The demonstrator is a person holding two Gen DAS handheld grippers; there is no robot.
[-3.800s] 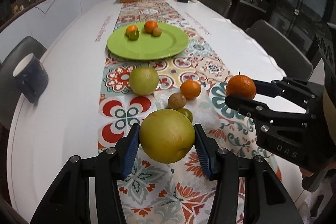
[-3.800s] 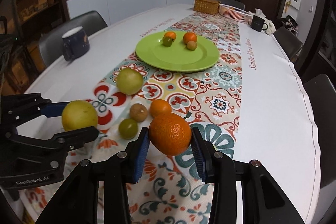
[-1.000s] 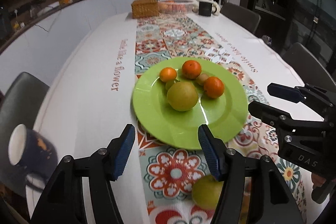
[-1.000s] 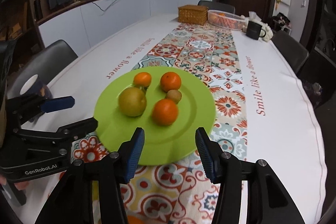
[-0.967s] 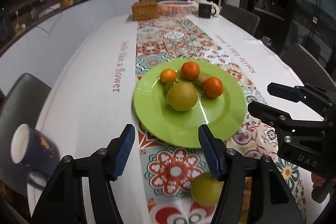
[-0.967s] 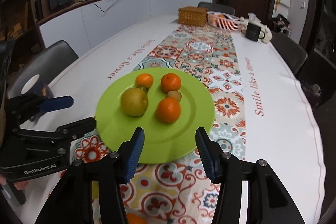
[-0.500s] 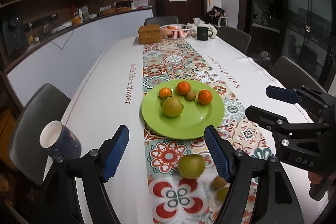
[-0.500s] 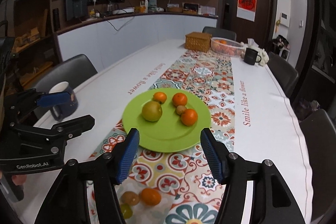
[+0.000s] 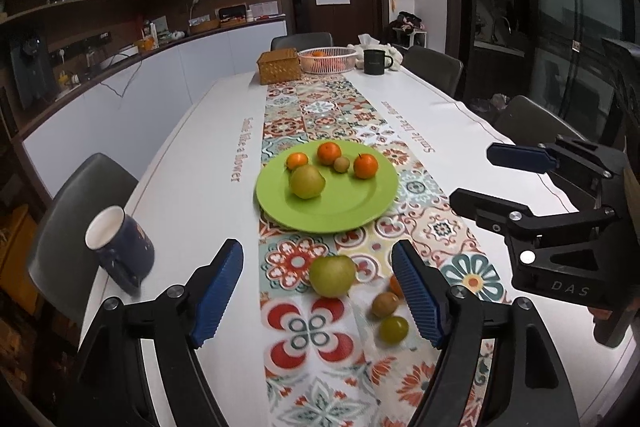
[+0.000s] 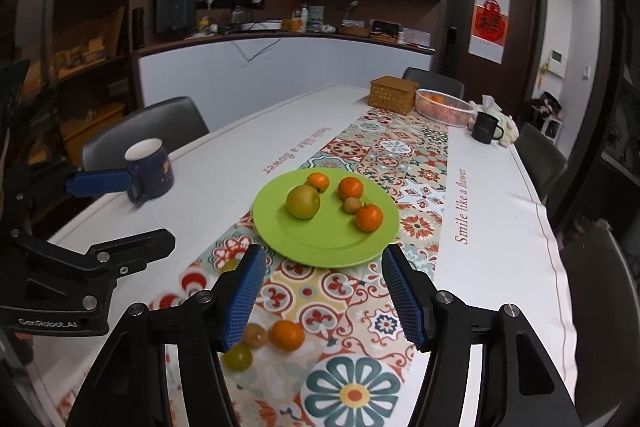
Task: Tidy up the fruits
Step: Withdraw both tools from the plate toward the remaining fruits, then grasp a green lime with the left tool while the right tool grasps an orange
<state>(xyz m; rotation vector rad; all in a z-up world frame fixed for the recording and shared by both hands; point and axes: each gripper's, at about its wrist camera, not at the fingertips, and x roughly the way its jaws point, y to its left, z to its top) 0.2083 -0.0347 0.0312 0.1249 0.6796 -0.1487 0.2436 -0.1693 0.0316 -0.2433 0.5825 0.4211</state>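
Note:
A green plate (image 9: 352, 211) (image 10: 320, 247) on the patterned runner holds a yellow-green pear (image 9: 307, 181) (image 10: 303, 201), three oranges and a small brown kiwi (image 9: 341, 164). Nearer me on the runner lie a second pear (image 9: 332, 275), a kiwi (image 9: 385, 305) (image 10: 255, 335), a small green fruit (image 9: 394, 329) (image 10: 237, 357) and an orange (image 10: 287, 334). My left gripper (image 9: 318, 291) is open and empty, above the near pear. My right gripper (image 10: 324, 289) is open and empty, above the runner just short of the plate.
A dark blue mug (image 9: 120, 247) (image 10: 150, 169) stands at the left table edge. At the far end are a wicker box (image 9: 279, 66), a white basket (image 9: 328, 59) and a black mug (image 9: 375, 62). Chairs line both sides.
Both grippers have let go of their fruit, the pear and an orange now on the plate, and have pulled back and up from the plate, still open.

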